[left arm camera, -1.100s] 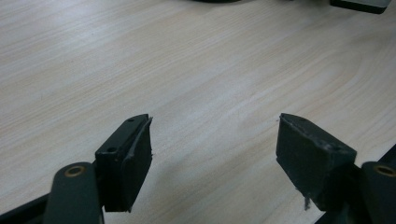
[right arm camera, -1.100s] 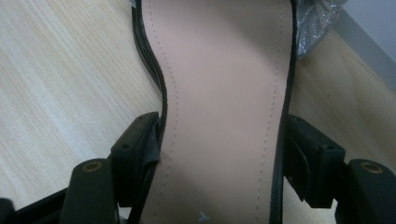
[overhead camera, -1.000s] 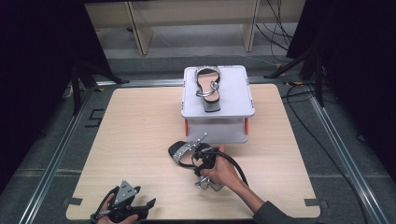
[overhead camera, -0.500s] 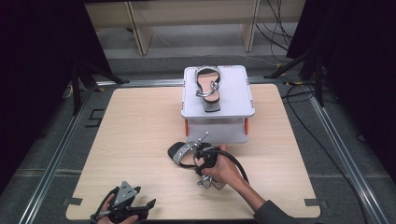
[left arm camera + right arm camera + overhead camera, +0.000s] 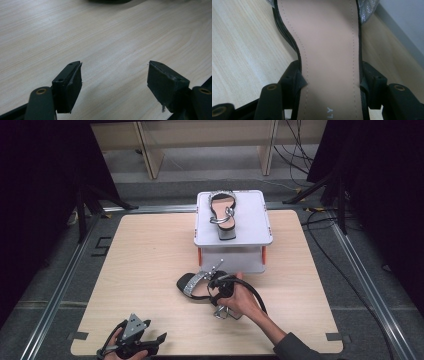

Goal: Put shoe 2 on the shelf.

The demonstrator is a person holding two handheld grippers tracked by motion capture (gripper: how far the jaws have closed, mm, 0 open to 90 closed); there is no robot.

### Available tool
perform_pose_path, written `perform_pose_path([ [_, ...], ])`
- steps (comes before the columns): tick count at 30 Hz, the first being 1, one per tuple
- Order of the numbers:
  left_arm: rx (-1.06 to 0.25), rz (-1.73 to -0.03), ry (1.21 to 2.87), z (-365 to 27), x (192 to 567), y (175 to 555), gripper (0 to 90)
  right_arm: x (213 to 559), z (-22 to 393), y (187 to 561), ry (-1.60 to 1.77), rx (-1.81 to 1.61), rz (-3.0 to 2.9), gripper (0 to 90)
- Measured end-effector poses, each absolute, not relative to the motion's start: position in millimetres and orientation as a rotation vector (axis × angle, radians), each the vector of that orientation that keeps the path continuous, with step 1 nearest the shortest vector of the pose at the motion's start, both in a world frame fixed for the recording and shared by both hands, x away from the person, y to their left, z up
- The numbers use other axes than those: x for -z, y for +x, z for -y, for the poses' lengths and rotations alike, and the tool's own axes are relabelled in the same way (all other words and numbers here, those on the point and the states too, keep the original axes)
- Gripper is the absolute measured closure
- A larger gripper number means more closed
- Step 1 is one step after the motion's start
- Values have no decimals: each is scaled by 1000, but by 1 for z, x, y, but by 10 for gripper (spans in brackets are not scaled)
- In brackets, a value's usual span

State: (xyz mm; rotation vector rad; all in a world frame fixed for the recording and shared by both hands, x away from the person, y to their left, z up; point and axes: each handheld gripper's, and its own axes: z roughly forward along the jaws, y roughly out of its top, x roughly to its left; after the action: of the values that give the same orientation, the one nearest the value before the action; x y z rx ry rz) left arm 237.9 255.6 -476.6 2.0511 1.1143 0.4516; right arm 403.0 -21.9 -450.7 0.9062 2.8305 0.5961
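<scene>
Table, high view: pale wood tabletop (image 5: 150,270) sits in a metal frame, with dark curtains at both sides and cables on the floor to the right.
Stand, high view: your white two-tier stand (image 5: 250,225) is at the far middle of the table, with one sandal on top (image 5: 222,212) lying heel toward you.
Second sandal, high view: the sandal on the table (image 5: 192,284) lies just in front of the stand, its glittery strap toward the left.
Right gripper, high view: your right gripper (image 5: 216,287) is at the heel end of that sandal, your hand behind it, its cable looping back to your wrist.
Left gripper, high view: your left gripper (image 5: 155,340) rests at the near left edge, well apart from both sandals.
Left gripper view: jaws stand wide apart with only bare wood (image 5: 112,45) between them; it grips nothing.
Right gripper view: the beige insole of the sandal on the table (image 5: 329,55) runs up between your jaws, which have just been closing; both pads (image 5: 295,78) appear to touch the sole's edges, though how firmly they press is hard to judge from this angle. A grey wall of the stand (image 5: 404,22) shows at upper right.
</scene>
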Motion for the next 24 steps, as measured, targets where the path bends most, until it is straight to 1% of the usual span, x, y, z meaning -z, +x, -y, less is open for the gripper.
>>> perform_pose_path([
  [6,-450,-1117,2058,-256,476,238,278,430,20,404,848,-621,-2835,427],
  [9,-449,-1116,2041,-255,477,239,278,415,16,403,853,-643,-2835,427],
  [10,-445,-1122,2065,-256,476,238,278,410,16,405,837,-660,-2842,427],
  [12,-445,-1123,2045,-255,477,238,278,399,13,405,861,-664,-2864,427],
  [14,-464,-1123,2074,-257,476,239,278,390,10,407,834,-670,-2875,427],
  [17,-463,-1125,2070,-257,477,239,279,375,4,407,849,-646,-2895,427],
  [18,-443,-1120,2060,-256,476,238,279,369,2,408,815,-650,-2895,427],
  [19,-465,-1124,2074,-257,477,239,279,364,0,409,802,-650,-2902,427],
  [21,-444,-1127,2061,-257,476,238,279,353,-5,410,797,-656,-2904,427],
  [24,-460,-1119,2078,-258,475,239,279,336,-13,410,767,-662,-2888,427],
])
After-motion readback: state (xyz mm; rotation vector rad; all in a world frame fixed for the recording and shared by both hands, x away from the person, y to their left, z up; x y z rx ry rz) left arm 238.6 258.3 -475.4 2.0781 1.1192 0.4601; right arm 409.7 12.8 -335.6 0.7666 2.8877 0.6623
